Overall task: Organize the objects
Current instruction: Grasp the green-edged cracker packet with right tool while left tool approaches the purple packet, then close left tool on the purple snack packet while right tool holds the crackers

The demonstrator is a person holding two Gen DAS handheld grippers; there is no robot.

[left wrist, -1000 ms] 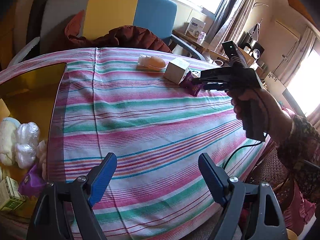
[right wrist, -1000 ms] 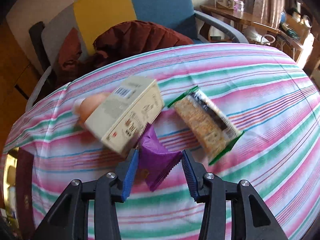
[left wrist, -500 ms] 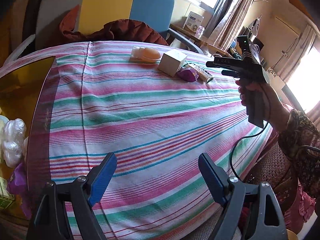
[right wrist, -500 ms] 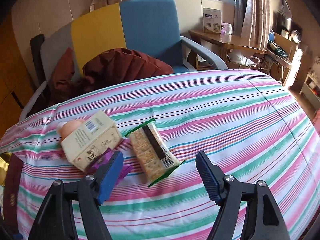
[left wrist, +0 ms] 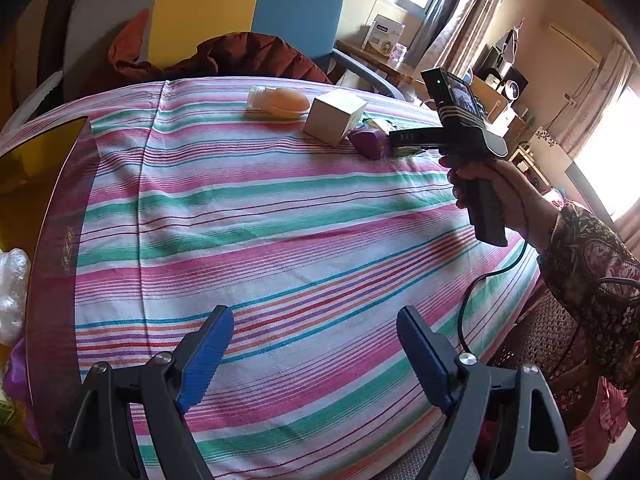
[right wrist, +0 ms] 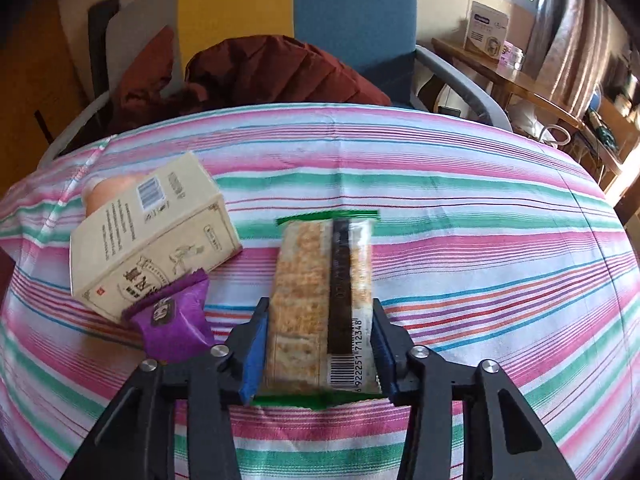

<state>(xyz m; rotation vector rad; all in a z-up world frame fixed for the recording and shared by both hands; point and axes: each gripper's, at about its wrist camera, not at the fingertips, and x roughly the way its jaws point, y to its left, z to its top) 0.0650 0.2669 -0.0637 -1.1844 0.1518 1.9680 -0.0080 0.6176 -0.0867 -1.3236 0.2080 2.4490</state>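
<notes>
Right wrist view puts us right on top of the action: the right gripper (right wrist: 318, 344) has its blue pads (right wrist: 253, 356) set against both long sides of the cracker packet (right wrist: 320, 300), jaws narrowed to the packet's width, the packet lying flat on the striped tablecloth (right wrist: 480, 240) with its barcode end nearest the camera. Just left of it sits the purple sachet (right wrist: 172, 320), its top edge against the cream box (right wrist: 152, 236), and a peach-coloured bottle (right wrist: 108, 192) peeks out behind that box.

Left wrist view gives what that one can't: the whole right tool from the side, the person's right hand (left wrist: 492, 196) wrapped round the handle, cable trailing down. From here the crackers are nearly hidden behind the tool; only the box (left wrist: 334, 118), the sachet (left wrist: 370, 142) and the bottle (left wrist: 280, 100) read clearly. The left gripper (left wrist: 316, 354) hangs wide open over bare cloth, holding nothing, well apart from that cluster.

Behind the table stands a grey, yellow and blue chair (right wrist: 320, 12) with a rust-brown jacket (right wrist: 276, 72) draped on it, with curtains (left wrist: 452, 20) by a bright window to the right.
</notes>
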